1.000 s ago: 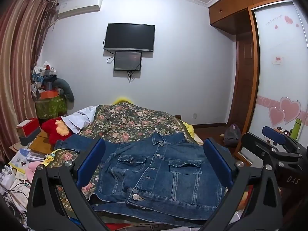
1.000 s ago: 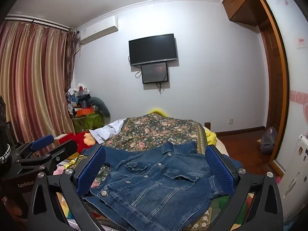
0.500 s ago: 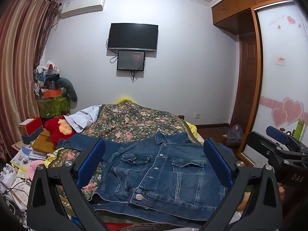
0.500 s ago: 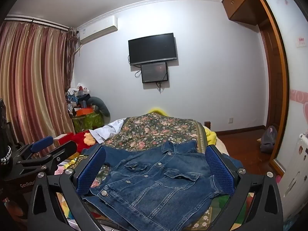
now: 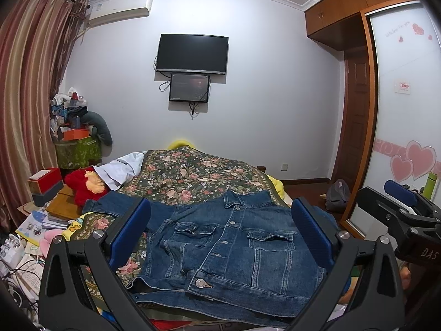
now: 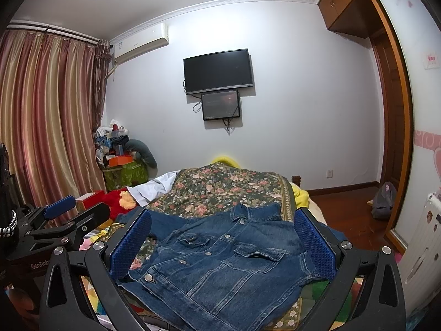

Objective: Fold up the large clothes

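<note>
Two sleeves of the denim jacket (image 5: 228,245) are largely hidden (one runs behind a blue pad). It is spread front-up on the floral bedspread (image 5: 193,171). The left gripper (image 5: 220,234) and right gripper (image 6: 223,245) are held wide apart, empty.
</note>
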`<state>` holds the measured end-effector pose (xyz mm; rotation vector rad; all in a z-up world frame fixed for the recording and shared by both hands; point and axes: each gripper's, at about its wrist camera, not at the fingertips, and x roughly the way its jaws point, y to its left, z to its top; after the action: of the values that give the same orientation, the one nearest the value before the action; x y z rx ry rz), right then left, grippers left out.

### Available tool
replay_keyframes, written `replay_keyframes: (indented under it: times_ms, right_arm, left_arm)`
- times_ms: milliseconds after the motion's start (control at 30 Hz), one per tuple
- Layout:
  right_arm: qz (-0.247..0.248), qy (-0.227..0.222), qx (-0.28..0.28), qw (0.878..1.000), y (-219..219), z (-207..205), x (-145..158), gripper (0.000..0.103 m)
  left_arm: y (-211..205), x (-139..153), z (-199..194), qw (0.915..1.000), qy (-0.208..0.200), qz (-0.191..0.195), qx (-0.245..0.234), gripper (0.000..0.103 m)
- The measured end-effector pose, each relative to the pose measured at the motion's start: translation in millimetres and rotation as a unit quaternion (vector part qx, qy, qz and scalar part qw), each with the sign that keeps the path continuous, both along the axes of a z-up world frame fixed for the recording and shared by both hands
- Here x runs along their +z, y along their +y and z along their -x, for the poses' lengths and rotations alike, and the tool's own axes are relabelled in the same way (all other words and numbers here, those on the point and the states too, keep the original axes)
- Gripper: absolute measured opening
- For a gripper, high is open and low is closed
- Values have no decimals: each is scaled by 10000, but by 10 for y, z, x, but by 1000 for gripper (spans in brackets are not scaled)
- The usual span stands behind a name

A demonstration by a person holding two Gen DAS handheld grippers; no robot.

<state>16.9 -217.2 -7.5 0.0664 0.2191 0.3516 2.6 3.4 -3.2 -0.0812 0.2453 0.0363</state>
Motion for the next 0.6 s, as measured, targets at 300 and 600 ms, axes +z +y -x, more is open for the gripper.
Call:
replay_keyframes:
  times_ms: [300,600]
  right_arm:
    - [-14,-15,-29,10000,-17,19,98,103]
    - [-24,-31,-41,10000,-22,51,106,103]
  left_arm:
    - [-6,2,-22,10000,-13,-12,33,103]
    - [-5,7,-28,10000,-24,5,61,103]
